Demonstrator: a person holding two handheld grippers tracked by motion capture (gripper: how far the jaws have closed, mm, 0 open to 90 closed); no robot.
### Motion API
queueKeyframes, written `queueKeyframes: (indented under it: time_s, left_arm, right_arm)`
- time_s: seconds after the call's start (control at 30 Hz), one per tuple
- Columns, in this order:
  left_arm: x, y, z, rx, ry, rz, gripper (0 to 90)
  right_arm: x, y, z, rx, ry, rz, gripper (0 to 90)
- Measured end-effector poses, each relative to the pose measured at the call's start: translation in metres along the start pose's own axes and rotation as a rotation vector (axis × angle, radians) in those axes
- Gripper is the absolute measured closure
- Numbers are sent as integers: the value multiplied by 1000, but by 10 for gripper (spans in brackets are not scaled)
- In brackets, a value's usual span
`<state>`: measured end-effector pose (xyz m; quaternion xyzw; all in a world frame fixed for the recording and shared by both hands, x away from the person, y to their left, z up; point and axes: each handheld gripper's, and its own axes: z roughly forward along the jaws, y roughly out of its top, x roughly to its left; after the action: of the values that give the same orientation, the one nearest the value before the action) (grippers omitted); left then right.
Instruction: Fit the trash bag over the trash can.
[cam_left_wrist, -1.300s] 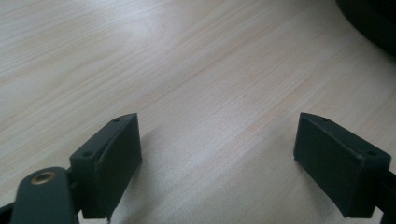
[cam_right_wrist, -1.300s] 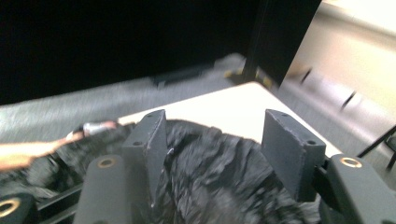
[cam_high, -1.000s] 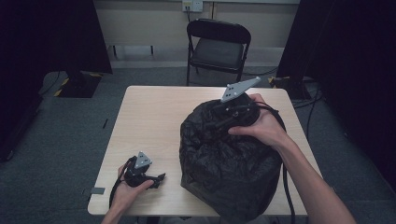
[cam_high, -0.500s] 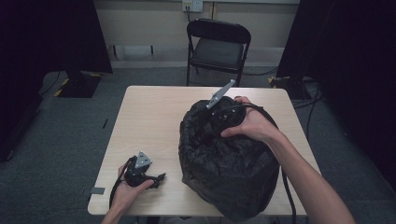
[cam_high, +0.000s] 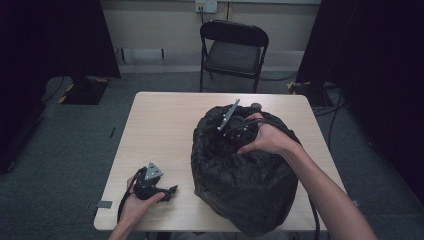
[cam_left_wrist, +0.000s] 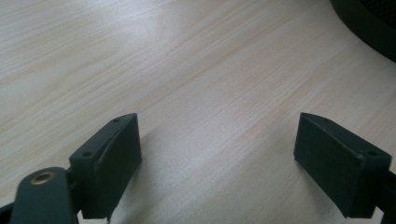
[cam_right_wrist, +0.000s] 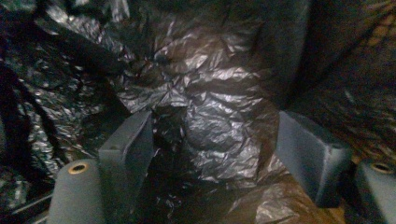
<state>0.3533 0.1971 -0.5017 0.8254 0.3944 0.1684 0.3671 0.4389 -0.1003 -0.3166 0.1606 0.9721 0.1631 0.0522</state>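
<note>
High view first: a wooden table (cam_high: 160, 125) is carrying a large black bag (cam_high: 240, 190), standing upright on its right half and overhanging the near edge a little. The right hand (cam_high: 267, 140) is reaching into the bag's open mouth, and the right gripper (cam_high: 235, 122) is pointing down inside it, its grey plate sticking up above the rim. A cable is trailing from it down the bag's right side. The left gripper (cam_high: 170, 191) is resting on the table near the front left corner, just beside the bag but apart from it, with the left hand (cam_high: 137, 202) wrapped around it. A black folding chair (cam_high: 232, 52) is standing beyond the far edge.

Left gripper view: the jaws are standing wide apart over bare wood, nothing between them — the bag's dark edge (cam_left_wrist: 369, 23) is showing at the top right corner.

Right gripper view: the jaws are spread wide, having just been opening, and are hanging over crumpled black plastic (cam_right_wrist: 205, 121) that is lining the bag's inside. The plastic is lying between the pads, though in this dim light it seems they are not pressing on it.
</note>
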Motion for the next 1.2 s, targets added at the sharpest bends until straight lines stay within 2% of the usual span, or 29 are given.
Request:
queueKeyframes:
  time_s: [0.03,0.1,0.2,0.27,0.33,0.4,0.47,0.53,0.67,0.73,0.87,0.97,1.1,1.2]
  left_arm:
    - [0,0,0,0,-1,-1,145]
    - [0,0,0,0,-1,-1,145]
    - [0,0,0,-1,0,-1,145]
    - [0,0,0,-1,0,-1,145]
    - [0,0,0,-1,0,-1,145]
    - [0,0,0,-1,0,-2,145]
    - [0,0,0,-1,0,-2,145]
    - [0,0,0,-1,0,-1,145]
    - [0,0,0,-1,0,-2,145]
    - [0,0,0,-1,0,-1,145]
    - [0,0,0,-1,0,-1,145]
    - [0,0,0,-1,-1,-1,145]
    - [0,0,0,0,-2,2,144]
    - [0,0,0,0,-2,-1,144]
  right_arm:
    - [1,-1,1,10,4,-7,279]
    - [2,-1,1,15,16,12,282]
    - [1,1,-8,-92,56,49,329]
    - [2,2,-14,-158,76,50,328]
    - [0,2,-21,-198,97,66,334]
    - [0,2,-28,-229,91,82,334]
    - [1,2,-36,-262,113,85,322]
    - [1,3,-44,-309,114,73,308]
    - [0,2,-60,-378,112,63,332]
    - [-1,0,-68,-415,95,55,363]
    - [-2,-4,-83,-507,99,48,420]
    - [0,-8,-96,-586,119,30,434]
    - [12,-14,-112,-659,123,-39,434]
    - [22,-20,-122,-679,145,-95,437]
